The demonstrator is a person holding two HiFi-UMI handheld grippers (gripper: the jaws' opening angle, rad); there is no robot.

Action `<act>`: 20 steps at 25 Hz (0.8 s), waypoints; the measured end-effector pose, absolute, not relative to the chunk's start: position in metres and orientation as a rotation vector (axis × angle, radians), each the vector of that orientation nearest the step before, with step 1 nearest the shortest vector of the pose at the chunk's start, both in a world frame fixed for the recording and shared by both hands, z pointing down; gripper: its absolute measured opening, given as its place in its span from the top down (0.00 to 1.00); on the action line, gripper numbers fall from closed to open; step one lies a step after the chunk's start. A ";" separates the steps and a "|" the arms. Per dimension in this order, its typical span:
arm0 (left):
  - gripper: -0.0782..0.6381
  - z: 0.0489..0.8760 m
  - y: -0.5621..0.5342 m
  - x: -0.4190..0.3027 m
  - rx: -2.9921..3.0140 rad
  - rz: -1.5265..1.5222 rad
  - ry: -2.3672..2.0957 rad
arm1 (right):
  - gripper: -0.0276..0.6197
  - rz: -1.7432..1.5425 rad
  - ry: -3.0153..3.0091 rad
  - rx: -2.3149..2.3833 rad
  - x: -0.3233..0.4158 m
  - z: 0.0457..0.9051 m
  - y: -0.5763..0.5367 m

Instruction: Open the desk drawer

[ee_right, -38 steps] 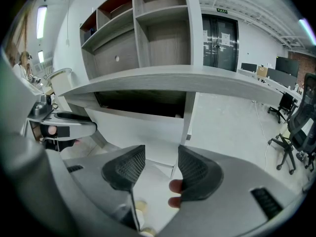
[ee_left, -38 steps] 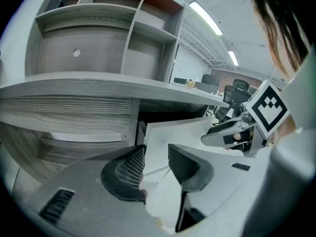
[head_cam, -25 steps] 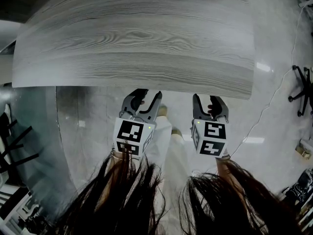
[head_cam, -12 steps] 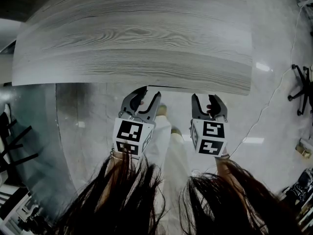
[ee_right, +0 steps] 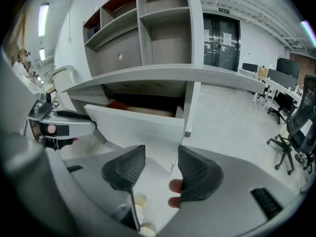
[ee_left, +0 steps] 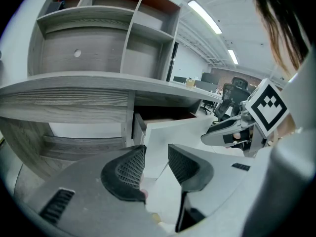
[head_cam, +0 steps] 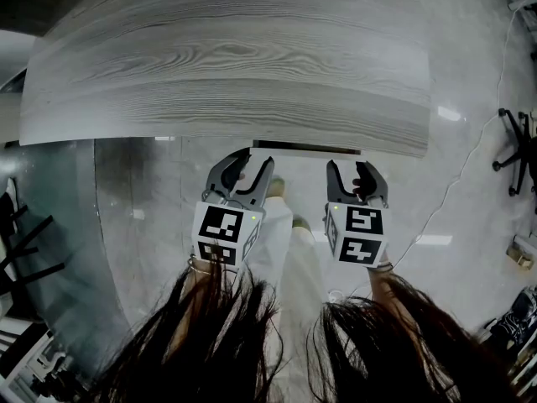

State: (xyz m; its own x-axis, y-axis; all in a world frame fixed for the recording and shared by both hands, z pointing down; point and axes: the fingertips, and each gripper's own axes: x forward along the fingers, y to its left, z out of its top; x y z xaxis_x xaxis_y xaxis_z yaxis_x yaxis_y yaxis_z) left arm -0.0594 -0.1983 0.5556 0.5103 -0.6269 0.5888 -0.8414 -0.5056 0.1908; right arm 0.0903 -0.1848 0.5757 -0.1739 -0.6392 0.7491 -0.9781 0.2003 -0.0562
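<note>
Left gripper (ee_left: 155, 154) jaws parted, empty, right gripper (ee_right: 162, 154) jaws likewise, white flat-fronted desk drawer (ee_right: 133, 125) partly open just ahead of both, grey wood-grain desktop (head_cam: 235, 65) above, glossy pale floor (head_cam: 470, 183).

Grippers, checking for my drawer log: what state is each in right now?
Left gripper: open, fingers apart, nothing clamped.
Right gripper: open, fingers apart, nothing clamped.

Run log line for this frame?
drawer: partly open | left gripper: open | right gripper: open
</note>
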 end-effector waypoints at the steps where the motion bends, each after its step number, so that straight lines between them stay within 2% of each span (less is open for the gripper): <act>1: 0.70 0.556 -0.197 -0.060 2.297 0.630 -1.203 | 0.66 0.742 -1.890 1.503 0.090 0.576 -0.184; 20: 0.70 0.556 -0.184 -0.062 2.278 0.629 -1.209 | 0.66 0.736 -1.883 1.495 0.089 0.577 -0.170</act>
State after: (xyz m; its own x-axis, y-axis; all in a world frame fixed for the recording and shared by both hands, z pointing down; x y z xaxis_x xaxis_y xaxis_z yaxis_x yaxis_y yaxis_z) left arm -0.0616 -0.1841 0.5555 0.5033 -0.6255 0.5961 -0.8473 -0.4926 0.1985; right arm 0.0887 -0.1699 0.5771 -0.1701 -0.6344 0.7541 -0.9775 0.2052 -0.0479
